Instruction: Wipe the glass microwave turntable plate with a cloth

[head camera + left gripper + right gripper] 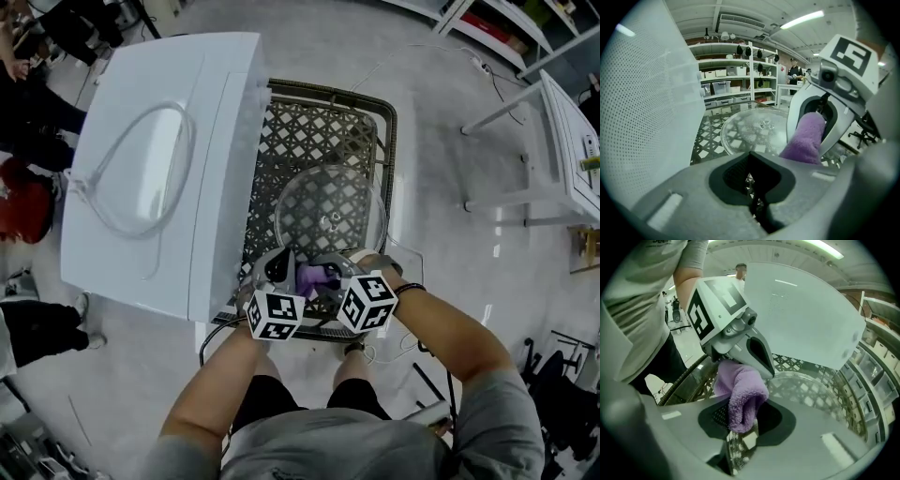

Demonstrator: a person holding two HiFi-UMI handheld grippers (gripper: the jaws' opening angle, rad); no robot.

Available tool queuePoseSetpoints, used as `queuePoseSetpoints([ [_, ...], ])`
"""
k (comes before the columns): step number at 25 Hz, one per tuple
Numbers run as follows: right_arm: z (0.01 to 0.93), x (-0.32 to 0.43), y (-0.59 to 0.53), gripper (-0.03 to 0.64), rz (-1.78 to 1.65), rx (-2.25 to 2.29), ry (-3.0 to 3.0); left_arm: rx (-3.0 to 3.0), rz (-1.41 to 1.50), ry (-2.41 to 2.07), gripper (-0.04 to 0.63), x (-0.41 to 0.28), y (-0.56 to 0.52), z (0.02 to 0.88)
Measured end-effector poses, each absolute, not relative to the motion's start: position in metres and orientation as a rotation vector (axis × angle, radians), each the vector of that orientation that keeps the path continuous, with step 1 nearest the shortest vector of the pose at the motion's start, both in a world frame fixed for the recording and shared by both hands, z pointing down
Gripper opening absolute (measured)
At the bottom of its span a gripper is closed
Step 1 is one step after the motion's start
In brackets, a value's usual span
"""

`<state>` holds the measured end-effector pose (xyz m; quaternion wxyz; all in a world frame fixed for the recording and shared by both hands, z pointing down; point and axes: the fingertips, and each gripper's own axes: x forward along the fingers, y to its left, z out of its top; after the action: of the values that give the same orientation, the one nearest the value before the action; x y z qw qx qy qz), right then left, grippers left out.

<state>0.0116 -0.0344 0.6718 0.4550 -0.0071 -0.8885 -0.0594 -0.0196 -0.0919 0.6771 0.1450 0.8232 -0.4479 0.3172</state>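
Observation:
The round glass turntable plate [330,202] lies over the black lattice basket [389,122]. Both grippers meet at its near rim. My left gripper [277,269] is shut, and the plate's clear rim seems pinched between its jaws [757,206]; the plate [754,129] stretches ahead of it. My right gripper [335,274] is shut on a purple cloth [312,277]. The cloth [743,399] hangs folded in the jaw notch of my right gripper [740,446], against the plate [811,394]. In the left gripper view the cloth [806,140] sticks out of the right gripper's mouth.
A white microwave [159,159] stands close on the left of the basket, its wall [651,108] right beside my left gripper. White tables [562,141] stand at the right. Shelving [731,79] and a standing person [794,72] are far behind.

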Motion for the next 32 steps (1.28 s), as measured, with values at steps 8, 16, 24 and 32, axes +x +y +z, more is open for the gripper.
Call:
queuePoseSetpoints([
  [8, 0.669, 0.078, -0.037, 0.101, -0.019, 0.070, -2.158, 2.373, 0.919, -1.299, -0.002, -0.021, -0.091, 0.675],
  [16, 0.666, 0.157, -0.044, 0.101, -0.024, 0.189, -2.094, 2.365, 0.933, -1.316, -0.002, -0.023, -0.091, 0.676],
  [24, 0.642, 0.160, -0.048, 0.101, 0.029, 0.345, -2.192, 2.334, 0.968, -1.279, -0.002, -0.022, -0.092, 0.682],
  [32, 0.611, 0.166, -0.040, 0.101, 0.099, 0.480, -2.222, 2.339, 1.066, -1.207, -0.002, -0.018, -0.090, 0.684],
])
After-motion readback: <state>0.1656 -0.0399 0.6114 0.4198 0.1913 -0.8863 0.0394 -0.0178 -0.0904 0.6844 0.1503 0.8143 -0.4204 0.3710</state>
